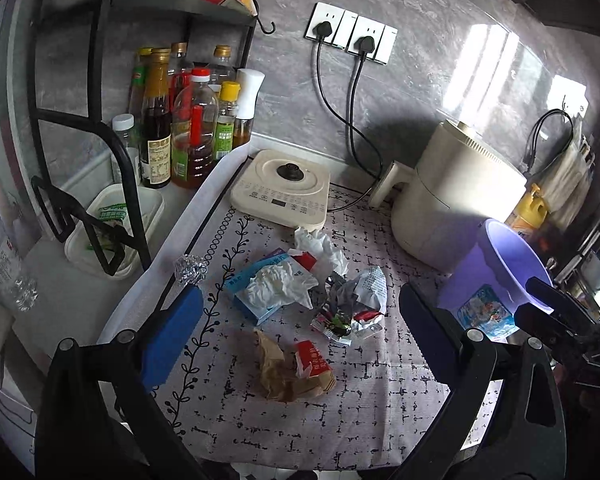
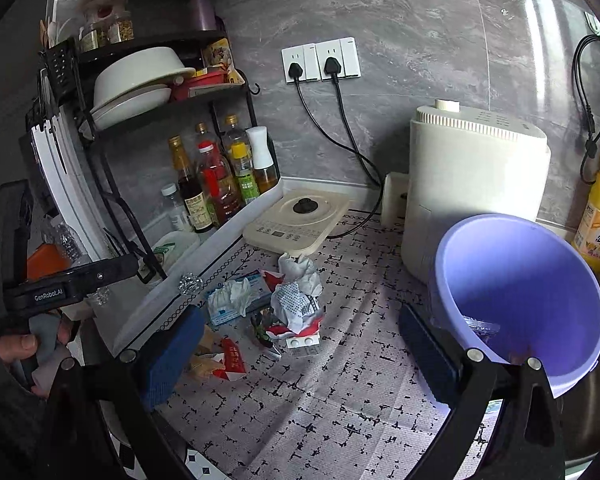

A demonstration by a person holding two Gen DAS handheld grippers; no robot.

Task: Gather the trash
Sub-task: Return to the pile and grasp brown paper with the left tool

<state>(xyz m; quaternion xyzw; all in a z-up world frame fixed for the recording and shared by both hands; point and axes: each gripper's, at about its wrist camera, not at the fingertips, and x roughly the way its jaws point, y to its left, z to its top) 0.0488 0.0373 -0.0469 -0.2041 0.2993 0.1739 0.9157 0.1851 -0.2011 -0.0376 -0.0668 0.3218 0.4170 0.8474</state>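
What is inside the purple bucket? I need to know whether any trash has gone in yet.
Inside the purple bucket, one clear, crinkled wrapper lies near the bottom. The near wall and the right gripper frame cover the rest of the bottom.

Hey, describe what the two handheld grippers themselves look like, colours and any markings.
Both are black plastic frames with silver pivot bolts and blue ribbed pads on their fingers. The left gripper carries white "GenRobot.AI" lettering on its body, seen from the right gripper.

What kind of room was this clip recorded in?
Most likely a home kitchen counter. A rack of sauce and oil bottles stands at the left, a cream induction cooker sits by the tiled wall under plugged-in sockets, and a yellow dish soap bottle stands at the right.
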